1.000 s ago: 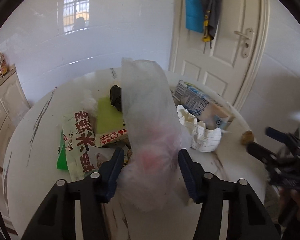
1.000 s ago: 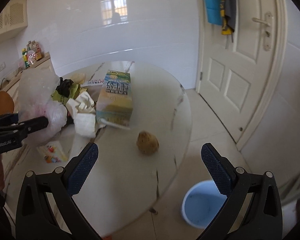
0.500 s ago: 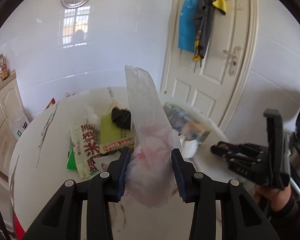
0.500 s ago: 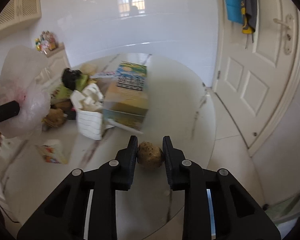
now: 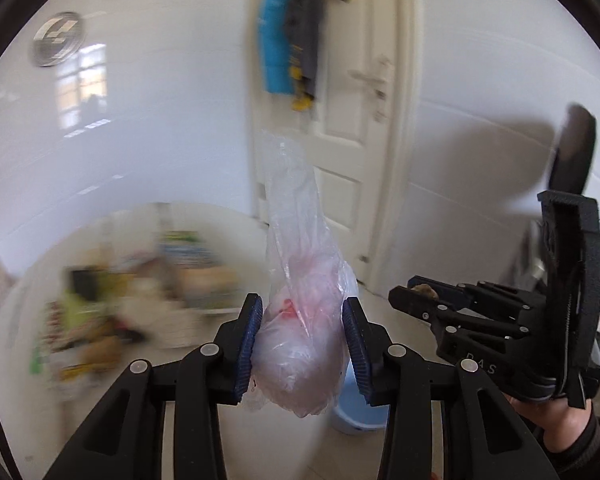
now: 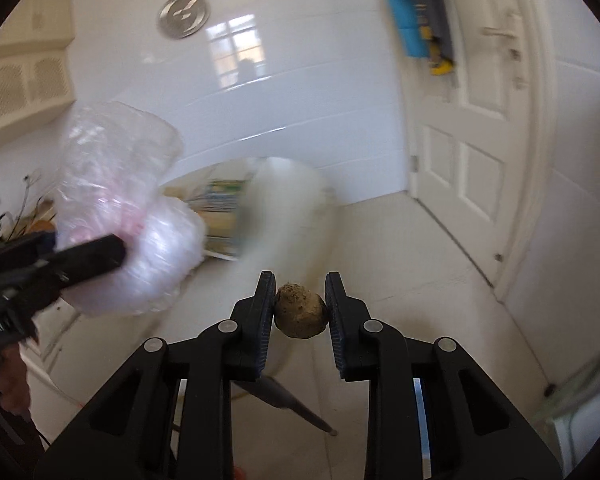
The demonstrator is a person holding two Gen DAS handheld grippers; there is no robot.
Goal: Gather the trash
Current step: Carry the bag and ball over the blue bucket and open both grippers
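My left gripper (image 5: 302, 336) clamped a crumpled clear plastic bag (image 5: 300, 320), pink inside; my right gripper (image 6: 300, 312) pinched a lumpy brown ball (image 6: 299, 315). Both hung clear of the round white table (image 5: 112, 224), blue bin (image 5: 352, 412) below, door (image 6: 480, 128) beyond. A second earlier the ball sat on the table between wide-open jaws.

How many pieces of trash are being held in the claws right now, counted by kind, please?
Crumpled clear plastic bag with pink stains, in the left claw: 1
Small round brownish lump, in the right claw: 1
Total: 2
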